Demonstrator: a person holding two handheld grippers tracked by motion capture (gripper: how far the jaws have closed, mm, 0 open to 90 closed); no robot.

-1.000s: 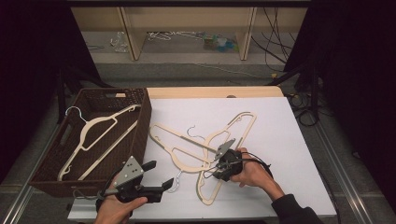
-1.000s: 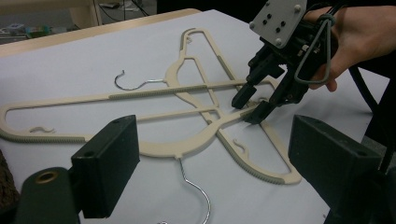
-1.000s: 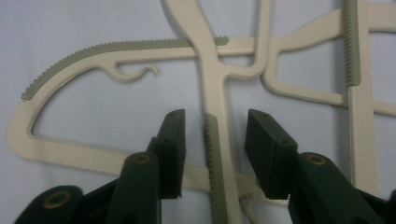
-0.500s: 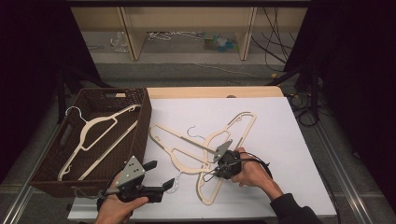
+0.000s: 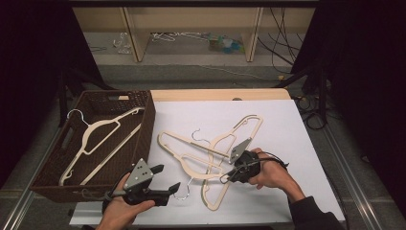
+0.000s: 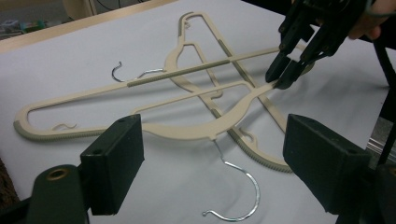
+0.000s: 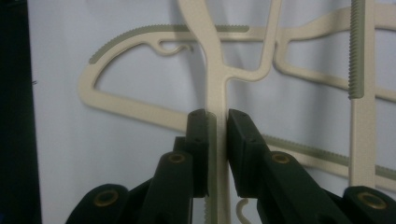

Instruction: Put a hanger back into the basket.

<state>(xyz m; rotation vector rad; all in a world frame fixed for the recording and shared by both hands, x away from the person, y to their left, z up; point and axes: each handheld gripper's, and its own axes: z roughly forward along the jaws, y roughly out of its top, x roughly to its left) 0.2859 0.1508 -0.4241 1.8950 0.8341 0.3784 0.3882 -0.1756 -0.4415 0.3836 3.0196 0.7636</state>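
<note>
Tabletop: a white sheet [image 5: 287, 124] covers it, with a strip of pale wood showing along the far edge.
Room: dim around me; beyond the tabletop stands a light wooden shelf unit [image 5: 191, 28] with a few small things on its floor, too far off to make out, and cables hang at the right.
Basket: a dark brown woven basket [image 5: 148, 120] sits at the left edge of the tabletop, touching the white sheet, with one cream hanger [image 5: 103, 143] lying inside it.
Upper hanger: the cream plastic hanger [image 6: 196, 128] I am working on lies on the white sheet near the middle, crossed over a second cream hanger [image 5: 244, 132] beneath it. It has a thin flat frame, a ribbed greyish grip strip along its bar and a silver wire hook [image 6: 238, 191] that curls toward my left tool.
Second hanger: same colour and make, its own wire hook [image 5: 197, 135] pointing toward the far side.
My right tool [image 7: 217, 116]: pressed together on one slim arm of the upper hanger; its jaws have just been closing, and the arm runs straight between the two black pads.
My left tool [image 6: 212, 158]: jaws spread wide with nothing between the pads, hovering at the near edge of the tabletop, just short of the wire hook.
</note>
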